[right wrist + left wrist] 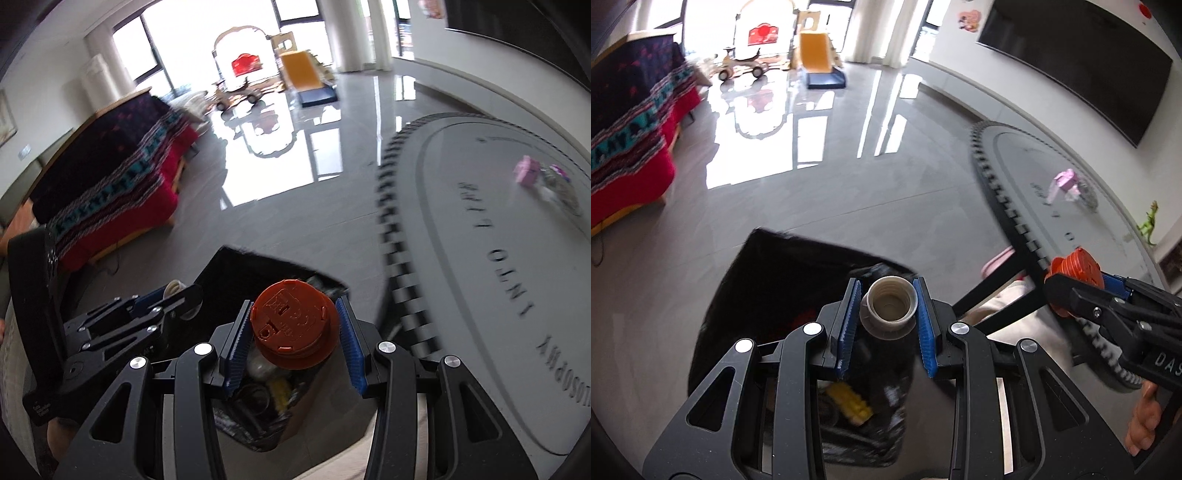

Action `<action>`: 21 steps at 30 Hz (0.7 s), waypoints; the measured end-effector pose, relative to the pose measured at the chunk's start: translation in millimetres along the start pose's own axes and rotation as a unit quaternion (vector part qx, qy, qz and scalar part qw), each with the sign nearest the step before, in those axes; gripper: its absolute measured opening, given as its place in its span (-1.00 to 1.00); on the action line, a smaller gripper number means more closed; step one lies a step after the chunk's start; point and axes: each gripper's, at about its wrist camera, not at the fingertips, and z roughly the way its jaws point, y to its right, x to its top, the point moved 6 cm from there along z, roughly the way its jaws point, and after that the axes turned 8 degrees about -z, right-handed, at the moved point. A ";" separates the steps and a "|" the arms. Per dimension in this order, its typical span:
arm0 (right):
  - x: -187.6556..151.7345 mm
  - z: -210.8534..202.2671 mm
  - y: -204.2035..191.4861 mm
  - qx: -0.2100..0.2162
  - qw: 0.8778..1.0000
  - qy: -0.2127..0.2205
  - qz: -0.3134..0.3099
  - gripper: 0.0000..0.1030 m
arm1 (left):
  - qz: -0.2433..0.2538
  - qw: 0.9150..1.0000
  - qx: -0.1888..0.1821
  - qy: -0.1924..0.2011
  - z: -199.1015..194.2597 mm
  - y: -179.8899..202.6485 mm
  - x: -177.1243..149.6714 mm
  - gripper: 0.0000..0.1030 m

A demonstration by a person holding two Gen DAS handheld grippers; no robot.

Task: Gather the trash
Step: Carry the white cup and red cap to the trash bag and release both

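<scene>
I have both claws loaded and both hanging over the black trash bin (pixel 783 280), so the coming move turns on how each load sits relative to the bin's open mouth.

The left gripper (pixel 888 314) is clamped on the neck of a beige bottle (pixel 891 308), blue pads pressing it from 9 and 3 o'clock. The bottle's long axis runs straight away from the wrist along the fingers and downward, with its open mouth facing back at the lens. In the left wrist view the bin's opening spreads from about 10 o'clock round to 6 o'clock of that neck, and the bottle's dark body already hangs over the lined interior, where a yellow scrap (pixel 849 402) lies at 6 o'clock.

The right gripper (pixel 295 332) is closed on an orange cap (pixel 295 325), with the pads at its 9 and 3 o'clock sides and the flat top turned toward the camera. In the right wrist view the bin (pixel 236 266) reaches from 10 o'clock to 6 o'clock of the cap, and litter in the bag shows directly beneath at 6 o'clock.

From the right wrist, the left claw sits at 9 o'clock of the cap; from the left wrist, the right claw sits at 3 o'clock, out near the edge of the round grey table (pixel 1071 177). I judge the left load the better centred over the mouth. The right one looks closer to the bin's table-side rim, so I'd nudge it toward 9 o'clock before letting go. More trash (pixel 528 171) waits on the table.
</scene>
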 end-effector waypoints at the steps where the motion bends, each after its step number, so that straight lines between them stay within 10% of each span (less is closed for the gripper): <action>1: -1.5 3.0 -7.0 0.003 1.000 -0.004 -0.006 -0.10 | -0.005 1.000 0.005 0.000 -1.2 -7.3 -1.9 -0.43; 19: -14.1 39.9 -59.7 0.043 0.996 -0.052 -0.057 -0.10 | -0.082 0.991 0.098 -0.037 4.5 -108.7 -32.7 -0.36; 21: -14.1 47.1 -64.2 0.051 0.995 -0.062 -0.061 -0.01 | -0.111 0.988 0.095 -0.040 4.0 -115.6 -33.7 0.89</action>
